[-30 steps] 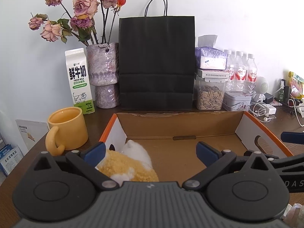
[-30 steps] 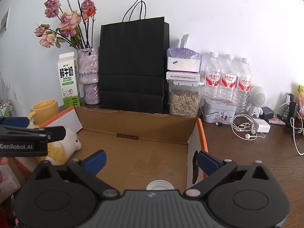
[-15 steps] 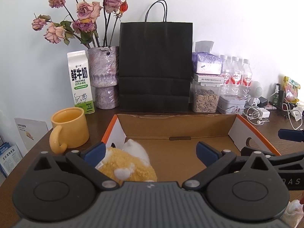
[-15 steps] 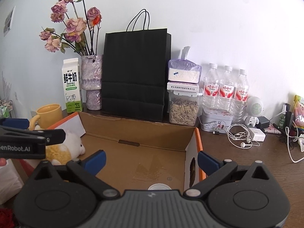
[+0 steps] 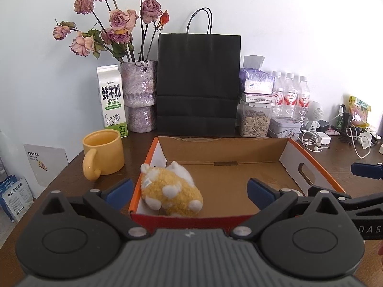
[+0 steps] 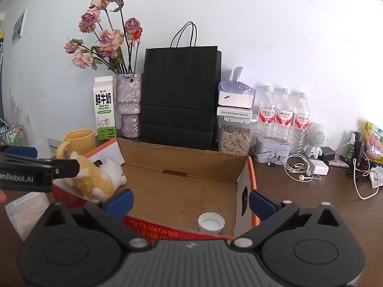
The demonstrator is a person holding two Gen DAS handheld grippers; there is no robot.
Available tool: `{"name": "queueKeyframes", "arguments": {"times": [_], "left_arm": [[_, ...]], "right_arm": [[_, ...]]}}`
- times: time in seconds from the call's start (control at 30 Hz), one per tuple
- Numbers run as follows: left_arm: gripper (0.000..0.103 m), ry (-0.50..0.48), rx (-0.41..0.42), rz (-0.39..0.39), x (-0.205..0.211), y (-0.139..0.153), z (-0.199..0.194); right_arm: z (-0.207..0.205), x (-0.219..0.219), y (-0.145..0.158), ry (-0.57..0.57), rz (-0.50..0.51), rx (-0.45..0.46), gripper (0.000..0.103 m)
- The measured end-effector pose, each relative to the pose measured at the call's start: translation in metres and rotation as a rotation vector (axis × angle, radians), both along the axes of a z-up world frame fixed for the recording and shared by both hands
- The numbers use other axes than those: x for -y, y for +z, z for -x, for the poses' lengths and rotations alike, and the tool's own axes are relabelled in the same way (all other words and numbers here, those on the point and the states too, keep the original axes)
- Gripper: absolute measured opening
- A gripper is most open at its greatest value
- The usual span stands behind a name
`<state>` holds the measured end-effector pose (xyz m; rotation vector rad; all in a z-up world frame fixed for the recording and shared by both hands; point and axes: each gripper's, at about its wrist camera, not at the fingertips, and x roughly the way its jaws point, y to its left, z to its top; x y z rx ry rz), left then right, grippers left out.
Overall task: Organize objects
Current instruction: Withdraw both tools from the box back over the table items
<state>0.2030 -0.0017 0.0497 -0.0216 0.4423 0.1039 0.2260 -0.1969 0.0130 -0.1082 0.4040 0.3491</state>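
Note:
An open cardboard box with orange rims sits on the brown table; it also shows in the right wrist view. A yellow-and-white plush toy lies in the box's left end, also seen in the right wrist view. A white bottle cap lies on the box floor near its right end. My left gripper is open and empty, above the box's near rim. My right gripper is open and empty, above the near rim by the cap.
A yellow mug stands left of the box. Behind it are a milk carton, a vase of dried roses, a black paper bag, a seed jar, water bottles and cables. A clear plastic container lies at the near left.
Both grippers have pulled back and risen, so more of the box shows. The plush toy lies free in the box's left end, clear of the left gripper's fingers.

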Motion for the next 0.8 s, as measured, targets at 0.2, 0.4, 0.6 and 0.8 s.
{"name": "queueKeyframes", "arguments": {"times": [0.2, 0.4, 0.6, 0.8], "left_arm": [[0.103, -0.014, -0.006, 0.006, 0.000, -0.002, 0.032], [0.103, -0.030, -0.021, 0.004, 0.000, -0.008, 0.061], [0.103, -0.050, -0.038, 0.003, 0.001, -0.017, 0.086], [0.103, -0.052, -0.055, 0.004, -0.002, -0.025, 0.107]], "right_arm": [[0.032, 0.006, 0.000, 0.017, -0.002, 0.003, 0.103], [0.063, 0.012, -0.004, 0.033, -0.007, 0.000, 0.103], [0.092, 0.017, -0.013, 0.049, -0.011, -0.016, 0.103], [0.113, 0.021, -0.019, 0.059, -0.007, -0.034, 0.103]]}}
